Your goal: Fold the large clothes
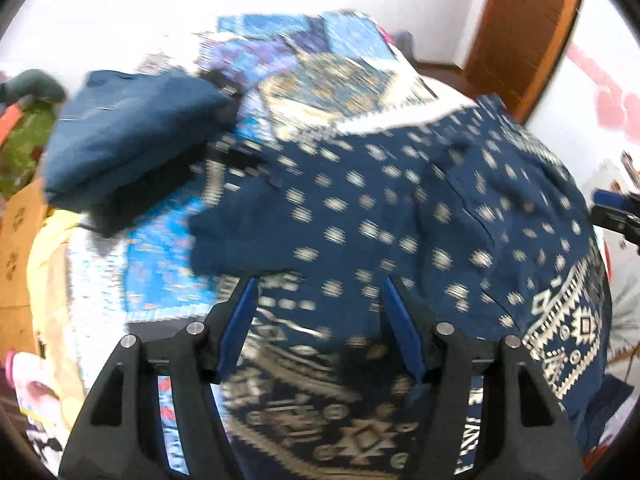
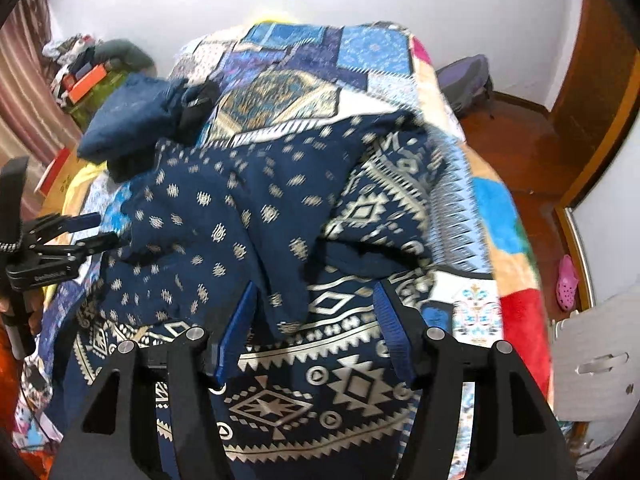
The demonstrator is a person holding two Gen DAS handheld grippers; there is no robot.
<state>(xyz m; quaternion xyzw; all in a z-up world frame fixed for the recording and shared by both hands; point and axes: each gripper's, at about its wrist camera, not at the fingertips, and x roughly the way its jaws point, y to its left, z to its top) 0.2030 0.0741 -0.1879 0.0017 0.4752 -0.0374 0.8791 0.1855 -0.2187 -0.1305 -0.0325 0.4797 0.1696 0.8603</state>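
A large navy garment with a cream tribal print [image 1: 400, 208] lies crumpled on the bed; it also shows in the right wrist view [image 2: 240, 216]. My left gripper [image 1: 320, 280] is open and empty just above its near hem. It also appears in the right wrist view [image 2: 100, 228] at the left edge, beside the garment. My right gripper [image 2: 314, 284] is open and empty over the bordered hem. It shows at the right edge of the left wrist view [image 1: 612, 208].
A folded plain blue garment [image 1: 132, 136] lies on a black one at the bed's far left [image 2: 132, 120]. The patchwork bedspread [image 2: 304, 64] covers the bed. A backpack [image 2: 464, 80], wooden door [image 2: 592, 80] and pink shoe [image 2: 567, 282] are at the right.
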